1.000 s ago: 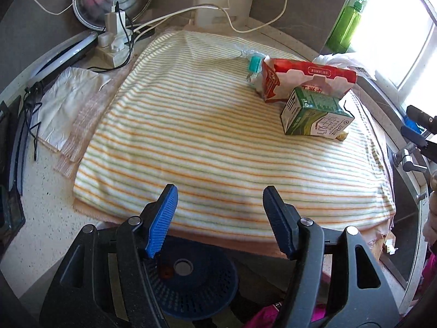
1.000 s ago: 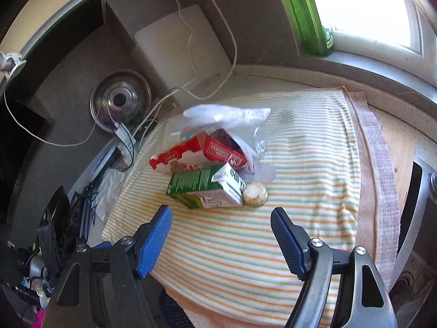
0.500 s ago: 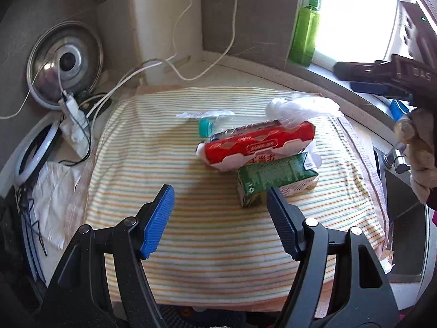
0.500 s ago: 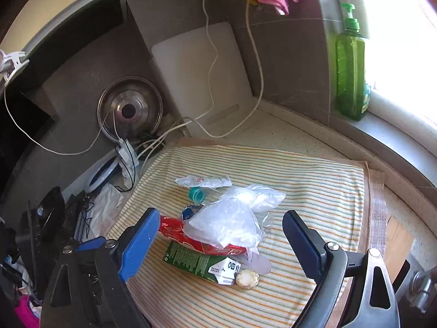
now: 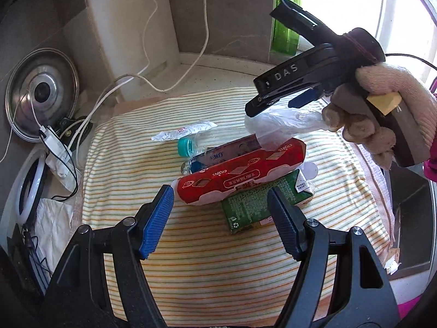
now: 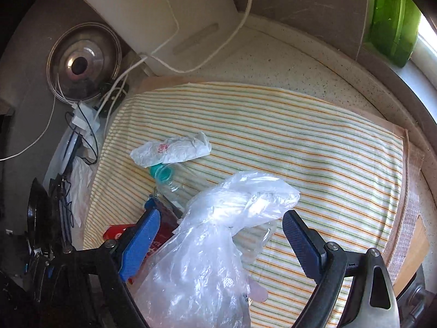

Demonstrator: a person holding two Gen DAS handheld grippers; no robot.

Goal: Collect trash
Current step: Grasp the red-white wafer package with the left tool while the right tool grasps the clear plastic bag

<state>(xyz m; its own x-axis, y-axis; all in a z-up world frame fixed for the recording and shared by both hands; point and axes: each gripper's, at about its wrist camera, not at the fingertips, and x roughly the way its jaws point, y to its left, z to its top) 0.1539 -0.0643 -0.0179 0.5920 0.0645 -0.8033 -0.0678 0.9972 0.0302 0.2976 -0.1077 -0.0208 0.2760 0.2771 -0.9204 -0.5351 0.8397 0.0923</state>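
Observation:
Trash lies on a striped cloth point(image 5: 207, 268): a red carton point(image 5: 240, 175), a green carton point(image 5: 262, 205) under it, a clear bottle with a teal cap point(image 5: 184, 145), a crumpled white wrapper point(image 5: 183, 132) and a clear plastic bag point(image 5: 284, 121). My left gripper point(image 5: 220, 221) is open, just in front of the two cartons. My right gripper point(image 6: 220, 246) is open, low over the plastic bag point(image 6: 218, 235), which lies between its fingers. The wrapper point(image 6: 172, 150) and bottle cap point(image 6: 161, 172) lie beyond it. The right gripper's body point(image 5: 306, 79) shows in the left wrist view.
A pot lid point(image 5: 41, 93), a white board point(image 5: 131, 35) and white cables point(image 5: 153, 82) stand against the back wall. A green soap bottle point(image 5: 285, 24) is by the window. A power strip and ring light point(image 5: 35, 180) lie at the left.
My left gripper has moved in closer to the cartons. My right gripper has dropped down and forward over the plastic bag, which now fills the space between its fingers.

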